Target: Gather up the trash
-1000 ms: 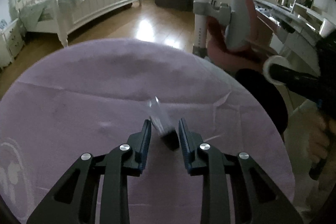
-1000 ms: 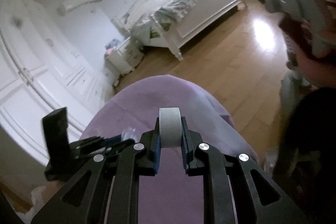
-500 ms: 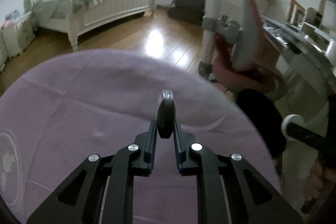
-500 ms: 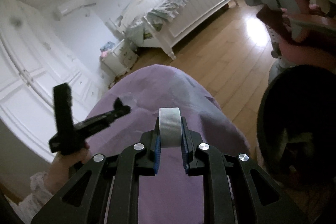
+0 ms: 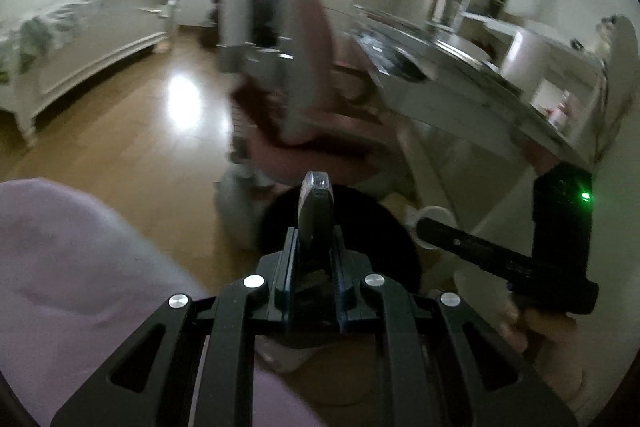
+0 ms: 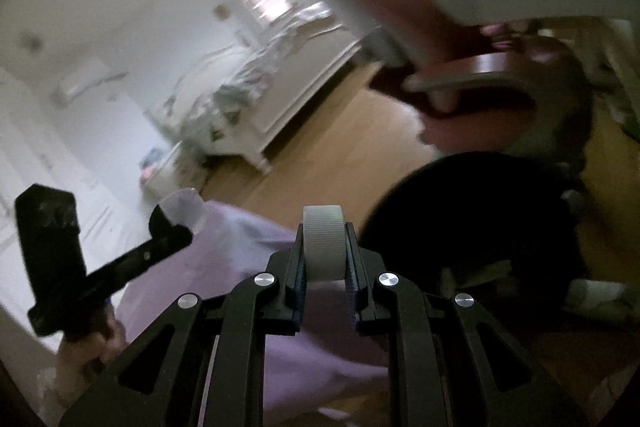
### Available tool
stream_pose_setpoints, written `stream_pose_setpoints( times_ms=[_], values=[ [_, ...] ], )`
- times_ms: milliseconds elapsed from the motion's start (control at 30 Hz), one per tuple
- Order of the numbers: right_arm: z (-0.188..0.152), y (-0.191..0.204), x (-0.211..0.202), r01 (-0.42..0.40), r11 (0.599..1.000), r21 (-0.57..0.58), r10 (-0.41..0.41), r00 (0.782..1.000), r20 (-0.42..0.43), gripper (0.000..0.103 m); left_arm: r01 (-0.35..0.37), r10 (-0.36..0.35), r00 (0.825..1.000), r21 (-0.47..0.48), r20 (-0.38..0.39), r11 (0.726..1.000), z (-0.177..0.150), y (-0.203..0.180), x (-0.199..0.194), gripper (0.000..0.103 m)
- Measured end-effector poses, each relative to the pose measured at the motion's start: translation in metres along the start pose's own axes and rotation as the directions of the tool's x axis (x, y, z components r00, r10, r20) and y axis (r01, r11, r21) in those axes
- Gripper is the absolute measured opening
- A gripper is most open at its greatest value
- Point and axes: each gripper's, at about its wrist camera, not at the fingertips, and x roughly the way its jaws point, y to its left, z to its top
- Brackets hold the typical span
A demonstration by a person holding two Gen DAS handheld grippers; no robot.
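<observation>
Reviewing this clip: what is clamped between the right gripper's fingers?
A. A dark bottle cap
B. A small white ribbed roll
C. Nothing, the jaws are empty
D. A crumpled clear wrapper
B: in the right wrist view the right gripper is shut on the white ribbed roll, which stands upright between its pads.

Colours you're seeing around the bin

You're looking at a black bin (image 5: 384,227) on a honey-brown wood floor (image 5: 120,147), with a pale lilac cloth (image 5: 72,267) showing at the left. Your left gripper (image 5: 314,239) is black with blue pads, and it's carrying a dark scrap (image 5: 316,211) with a clear, glinting tip. Your right gripper (image 6: 323,259) is showing the same black and blue, and it's holding a grey-white ribbed roll (image 6: 323,243). Behind, a dusky-red and grey chair (image 5: 308,67) is blurring past a white bed (image 5: 80,39) with greenish patterned bedding.
</observation>
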Motion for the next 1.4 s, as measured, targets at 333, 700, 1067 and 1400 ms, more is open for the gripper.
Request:
stream_pose_setpoints(
  times_ms=[333,700,1067,1400],
  values=[
    [0.000,-0.070,-0.010,0.092,0.990,0.106,-0.093,0.996,0.004,0.017,0.105,-0.100,0.989,0.043,-0.111,0.994,-0.003,-0.053,0.083,0.016],
    [-0.005,-0.089,0.006,0.125,0.982,0.141,-0.122,0.992,-0.025,0.017,0.095,-0.086,0.982,0.048,-0.168,0.994,-0.010,-0.059,0.114,0.016],
    [-0.009,-0.102,0.001,0.176,0.965,0.197,-0.174,0.984,-0.026,0.073,0.042,-0.041,0.998,0.008,-0.054,0.999,-0.010,-0.055,0.081,0.098],
    [-0.019,-0.062,-0.007,0.149,0.982,0.113,-0.146,0.989,-0.034,0.078,-0.069,0.071,0.997,-0.122,0.017,0.990,-0.019,-0.024,-0.002,0.098]
  ],
)
